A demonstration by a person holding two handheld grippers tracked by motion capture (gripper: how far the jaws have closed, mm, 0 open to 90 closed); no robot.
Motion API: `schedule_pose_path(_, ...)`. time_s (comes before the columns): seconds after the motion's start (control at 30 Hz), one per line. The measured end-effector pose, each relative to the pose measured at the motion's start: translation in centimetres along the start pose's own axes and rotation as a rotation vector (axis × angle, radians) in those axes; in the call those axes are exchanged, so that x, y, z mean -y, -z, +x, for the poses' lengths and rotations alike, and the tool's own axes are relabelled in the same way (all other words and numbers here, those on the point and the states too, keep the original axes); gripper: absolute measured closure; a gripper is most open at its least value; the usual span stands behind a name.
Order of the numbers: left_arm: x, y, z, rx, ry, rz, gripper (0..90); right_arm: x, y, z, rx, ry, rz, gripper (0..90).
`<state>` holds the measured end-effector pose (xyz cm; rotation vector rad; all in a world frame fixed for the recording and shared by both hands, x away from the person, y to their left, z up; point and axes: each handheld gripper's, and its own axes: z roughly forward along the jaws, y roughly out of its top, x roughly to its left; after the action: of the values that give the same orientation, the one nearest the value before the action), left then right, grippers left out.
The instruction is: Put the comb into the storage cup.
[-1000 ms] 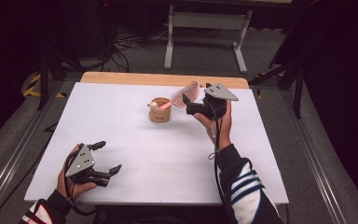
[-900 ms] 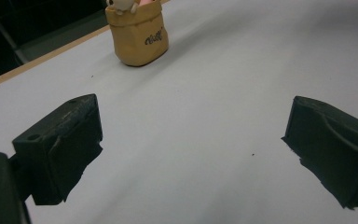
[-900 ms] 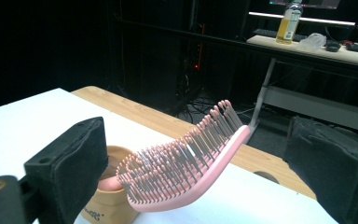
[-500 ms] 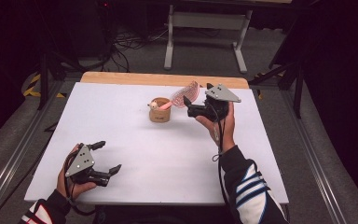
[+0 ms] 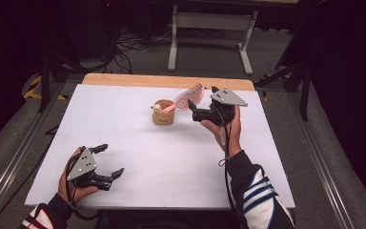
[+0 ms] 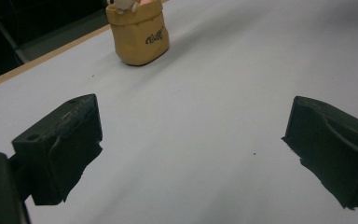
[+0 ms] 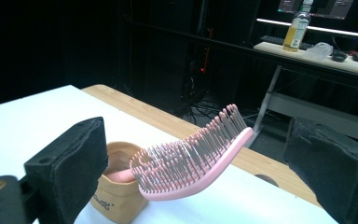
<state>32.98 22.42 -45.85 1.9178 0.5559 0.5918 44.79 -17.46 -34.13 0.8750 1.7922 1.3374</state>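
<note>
A pink hairbrush (image 7: pixel 193 156) stands handle-down in a small tan holder (image 5: pixel 163 112) above the centre of the high view, its bristled head leaning out to the right. The right tool (image 5: pixel 201 110) sits just right of that head with its jaws spread wide and nothing between them; in the right gripper view the brush lies framed between the two pads without touching either. This looks like the release after dropping the brush in, or an approach to take it, and I cannot tell which. The left tool (image 5: pixel 109 162) rests open at the lower left of the white table (image 5: pixel 138 191). Next, the right tool should either draw clear without nudging the brush or close on its head.
</note>
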Motion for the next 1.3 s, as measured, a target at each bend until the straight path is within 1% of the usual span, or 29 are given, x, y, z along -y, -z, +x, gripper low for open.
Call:
schedule_pose_path(0.1, 0.0, 0.0, 0.0, 0.002, -0.002, 0.001, 4.8, 0.0, 0.1, 0.1, 0.001, 0.012, 0.003, 6.8)
schedule_pose_path(0.43, 0.0, 0.0, -0.1, 0.001, -0.002, -0.001, 4.8, 0.1, 0.8, 0.3, -0.001, 0.028, -0.001, 6.8)
schedule_pose_path(0.6, 0.0, 0.1, 0.0, 0.001, -0.002, -0.002, 4.8, 0.2, 1.3, 0.7, -0.003, 0.049, -0.009, 6.9)
schedule_pose_path(0.83, 0.0, 0.1, 0.0, 0.0, -0.002, -0.002, 4.8, 0.2, 1.9, 1.0, -0.014, 0.063, -0.017, 6.9)
schedule_pose_path(1.0, 0.0, 0.1, 0.0, 0.0, -0.005, 0.001, 4.7, 0.6, 2.4, 1.4, -0.02, 0.077, -0.02, 6.8)
schedule_pose_path(1.1, 0.0, 0.1, 0.0, 0.0, -0.005, 0.002, 4.7, 0.8, 2.6, 1.5, -0.025, 0.08, -0.013, 6.8)
schedule_pose_path(1.23, 0.0, 0.0, 0.0, 0.001, -0.005, 0.004, 4.7, 1.2, 3.1, 1.7, -0.022, 0.085, -0.021, 6.8)
schedule_pose_path(1.3, 0.0, 0.0, 0.0, 0.003, -0.005, 0.005, 4.8, 1.4, 3.2, 1.8, -0.028, 0.083, -0.017, 6.8)
